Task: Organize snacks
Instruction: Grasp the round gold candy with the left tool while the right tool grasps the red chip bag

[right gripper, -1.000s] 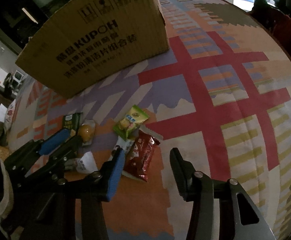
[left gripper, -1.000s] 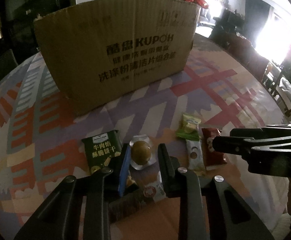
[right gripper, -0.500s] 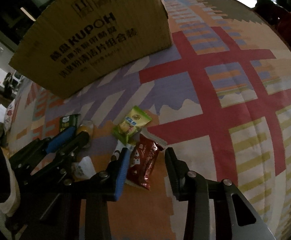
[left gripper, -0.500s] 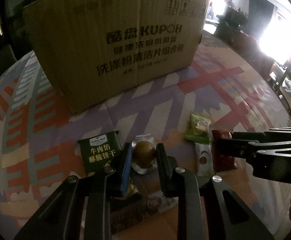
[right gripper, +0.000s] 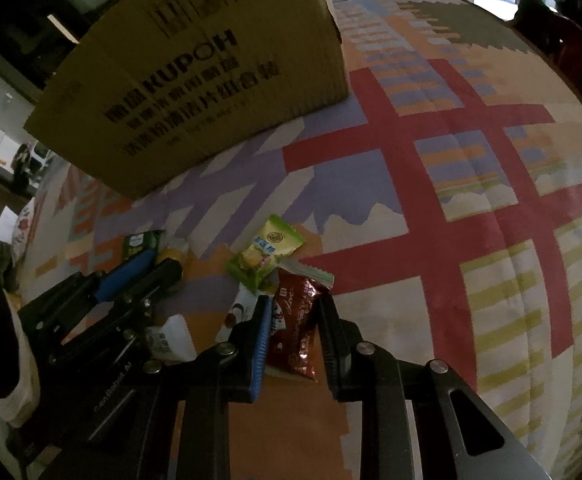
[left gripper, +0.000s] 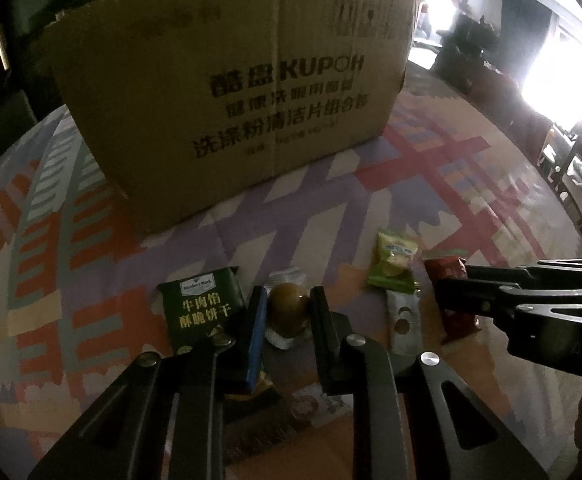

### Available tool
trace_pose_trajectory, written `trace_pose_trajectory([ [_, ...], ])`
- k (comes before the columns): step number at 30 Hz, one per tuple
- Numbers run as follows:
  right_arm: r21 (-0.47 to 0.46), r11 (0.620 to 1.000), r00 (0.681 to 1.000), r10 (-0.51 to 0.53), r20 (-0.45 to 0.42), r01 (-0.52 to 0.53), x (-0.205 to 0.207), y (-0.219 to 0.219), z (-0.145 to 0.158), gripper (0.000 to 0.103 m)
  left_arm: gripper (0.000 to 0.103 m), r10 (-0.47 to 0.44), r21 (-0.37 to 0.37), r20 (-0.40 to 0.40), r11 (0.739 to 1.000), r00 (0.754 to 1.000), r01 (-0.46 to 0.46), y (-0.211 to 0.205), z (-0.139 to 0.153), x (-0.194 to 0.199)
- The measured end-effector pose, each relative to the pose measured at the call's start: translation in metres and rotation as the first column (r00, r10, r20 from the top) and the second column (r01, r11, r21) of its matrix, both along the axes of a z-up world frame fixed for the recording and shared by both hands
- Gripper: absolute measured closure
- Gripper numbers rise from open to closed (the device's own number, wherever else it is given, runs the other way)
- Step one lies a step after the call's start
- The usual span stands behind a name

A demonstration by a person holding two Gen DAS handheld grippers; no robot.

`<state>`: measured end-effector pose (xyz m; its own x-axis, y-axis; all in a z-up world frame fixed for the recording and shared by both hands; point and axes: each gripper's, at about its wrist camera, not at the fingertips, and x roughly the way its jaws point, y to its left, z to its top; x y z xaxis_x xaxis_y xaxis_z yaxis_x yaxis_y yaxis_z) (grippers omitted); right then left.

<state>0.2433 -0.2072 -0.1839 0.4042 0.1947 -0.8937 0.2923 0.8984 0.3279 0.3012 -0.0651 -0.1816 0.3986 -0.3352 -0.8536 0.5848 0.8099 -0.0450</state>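
Cardboard fills the far half of both views: a big printed box stands on the patterned cloth of the surface, at twelve o'clock from the snacks. The left tool has just been closing, and its jaws sit narrow against both sides of a brown egg-shaped snack in a clear wrapper, which lies on the cloth. At nine o'clock of that snack, just beside the blue-padded finger, lies a dark green biscuit pack. The right tool has likewise just been closing; its jaws stand narrow around a dark red packet, both fingers against its edges. A light green sachet lies at eleven o'clock of the red packet, touching it. A white stick pack lies between the egg snack and the red packet, and a small white sachet sits near the left tool's body.
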Motion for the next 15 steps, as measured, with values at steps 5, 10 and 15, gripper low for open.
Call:
trace_pose_trajectory([
  [5, 0.013, 1.0, 1.0, 0.005, 0.017, -0.006, -0.004, -0.001, 0.008, 0.078, 0.081, 0.009, -0.025, 0.007, 1.0, 1.0, -0.009, 0.004, 0.012, -0.005],
  [10, 0.015, 1.0, 0.999, 0.013, 0.047, -0.014, -0.006, -0.003, 0.021, 0.078, 0.081, 0.03, -0.058, 0.02, 0.998, 0.999, -0.029, 0.008, 0.03, -0.009],
  [15, 0.003, 1.0, 0.996, 0.023, 0.082, -0.023, -0.009, -0.007, 0.037, 0.078, 0.081, 0.046, -0.084, 0.04, 0.996, 0.998, -0.042, 0.009, 0.047, -0.011],
])
